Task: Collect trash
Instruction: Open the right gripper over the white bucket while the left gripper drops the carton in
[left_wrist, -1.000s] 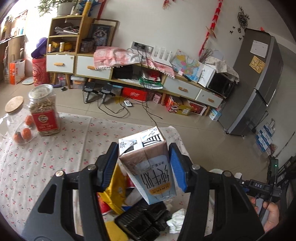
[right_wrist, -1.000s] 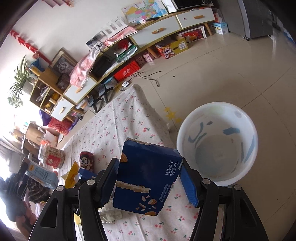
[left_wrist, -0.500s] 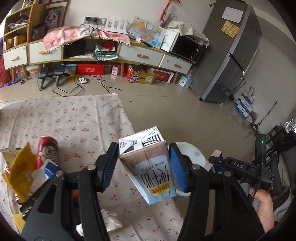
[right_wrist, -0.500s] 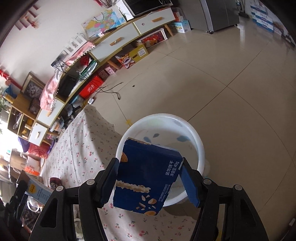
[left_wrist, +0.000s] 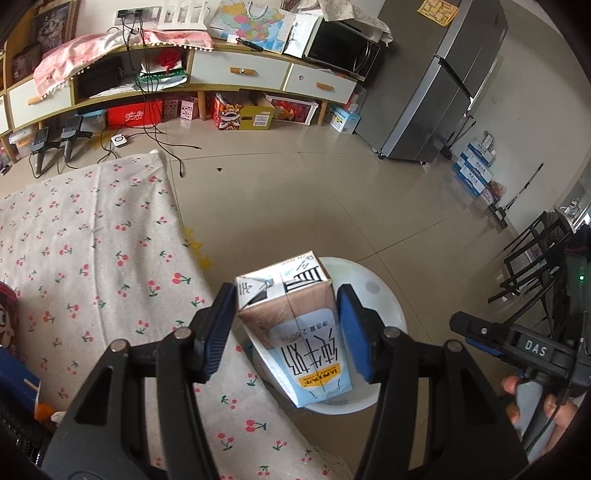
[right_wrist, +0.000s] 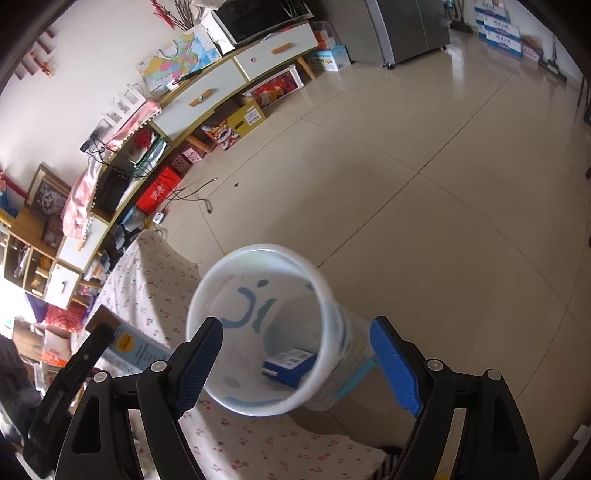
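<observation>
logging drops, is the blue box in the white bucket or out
In. The blue box lies on the floor of the white bucket, and the right tongs are open and empty.

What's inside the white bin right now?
A blue box lies at the bottom of the white bin. The near wall hides part of the floor, so other contents cannot be ruled out.
</observation>
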